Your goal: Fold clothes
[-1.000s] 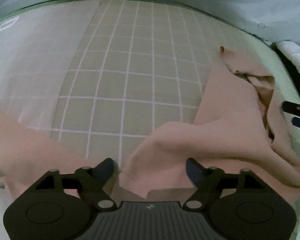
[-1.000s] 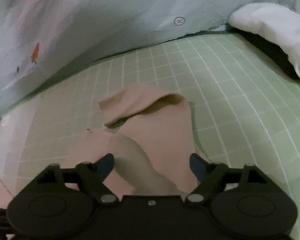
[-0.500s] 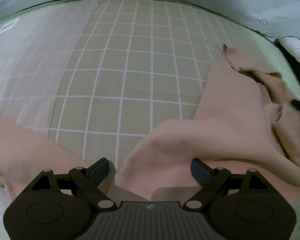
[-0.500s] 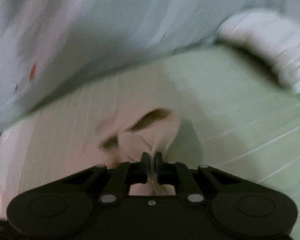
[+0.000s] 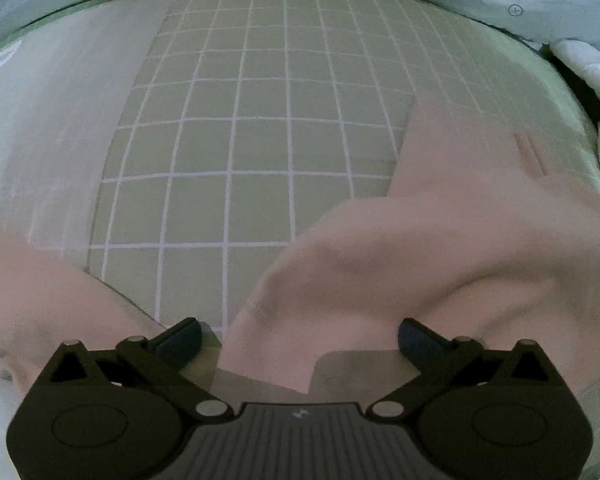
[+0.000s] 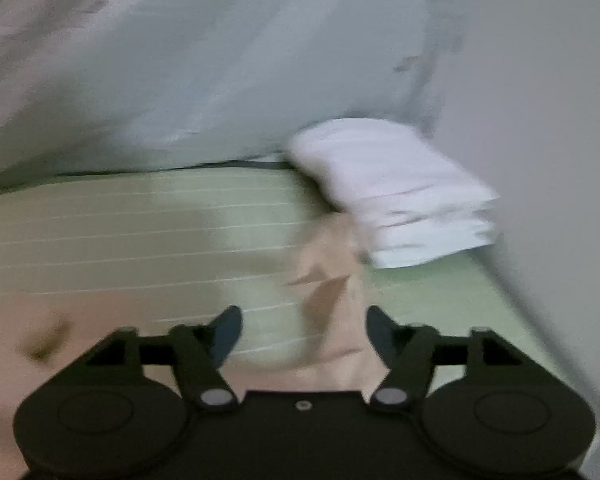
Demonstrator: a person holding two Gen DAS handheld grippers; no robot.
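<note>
The right wrist view is smeared throughout: the white folded stack (image 6: 396, 192) at 2 o'clock has streaked edges, and the mat (image 6: 120, 236) shows its grid only as sideways lines. The pink garment (image 6: 332, 280) there is a vague shape, its far tip merging with the stack, its lower part hidden behind the right gripper (image 6: 302, 334). In the left wrist view the garment (image 5: 440, 248) runs off the frame at 3 o'clock and 9 o'clock, its near hem covered by the left gripper (image 5: 300, 338).
</note>
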